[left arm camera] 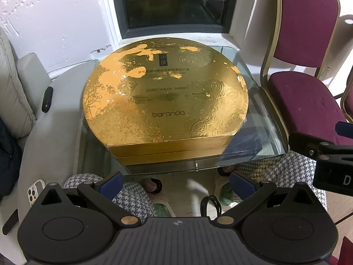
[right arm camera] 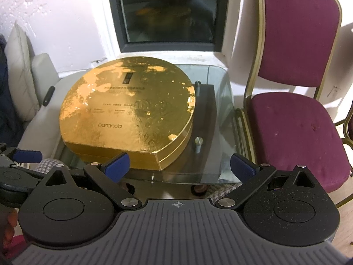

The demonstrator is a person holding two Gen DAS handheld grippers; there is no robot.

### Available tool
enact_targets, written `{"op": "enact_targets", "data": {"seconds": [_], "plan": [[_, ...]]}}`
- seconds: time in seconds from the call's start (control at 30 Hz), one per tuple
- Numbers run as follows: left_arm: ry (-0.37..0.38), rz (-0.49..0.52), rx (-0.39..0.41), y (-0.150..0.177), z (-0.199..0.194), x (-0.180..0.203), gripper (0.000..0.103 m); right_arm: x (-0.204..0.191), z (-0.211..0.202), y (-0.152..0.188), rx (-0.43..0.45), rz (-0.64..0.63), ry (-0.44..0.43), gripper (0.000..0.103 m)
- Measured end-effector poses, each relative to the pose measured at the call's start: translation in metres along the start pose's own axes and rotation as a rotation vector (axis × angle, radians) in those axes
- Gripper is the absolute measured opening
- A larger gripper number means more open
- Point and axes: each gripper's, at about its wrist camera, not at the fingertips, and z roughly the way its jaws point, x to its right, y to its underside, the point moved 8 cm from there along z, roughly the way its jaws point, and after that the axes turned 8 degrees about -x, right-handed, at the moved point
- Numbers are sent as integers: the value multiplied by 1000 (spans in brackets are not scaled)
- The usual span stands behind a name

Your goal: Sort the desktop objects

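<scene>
Round gold box [left arm camera: 165,95], scuffed lid closed, marked "baranda".

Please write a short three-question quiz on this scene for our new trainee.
1. True or false: the round gold gift box lies on the glass table with its lid closed.
2. What word is printed near the box's front edge?
3. Which stands beside the table: A) maroon padded chair, B) green stool, C) wooden bench?

Key: 1 true. 2 baranda. 3 A. The left gripper and right gripper both have their fingers spread open, holding nothing.
</scene>
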Motion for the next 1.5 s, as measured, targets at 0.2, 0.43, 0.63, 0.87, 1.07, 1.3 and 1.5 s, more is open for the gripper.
{"op": "enact_targets", "data": {"seconds": [0.2, 0.43, 0.63, 0.87, 1.07, 1.3, 1.5], "plan": [[-1, -2, -6, 0, 2, -1, 102, 0, 2, 1, -5, 2, -4, 100], [-1, -5, -16, 0, 5, -1, 102, 1, 5, 1, -8, 5, -6, 100], [3, -7, -21, 0, 6, -2, 102, 1, 7, 2, -13, 7, -8, 100], [4, -8, -24, 0, 8, -1, 102, 1, 9, 2, -16, 8, -10, 100], [-1, -4, -21, -1, 8, 0, 102, 2, 10, 2, -17, 11, -12, 100], [-7, -3, -12, -4, 10, -1, 102, 3, 12, 3, -18, 15, -10, 100], [-14, -2, -27, -5, 14, -2, 102, 5, 15, 2, -22, 19, -9, 100]]}}
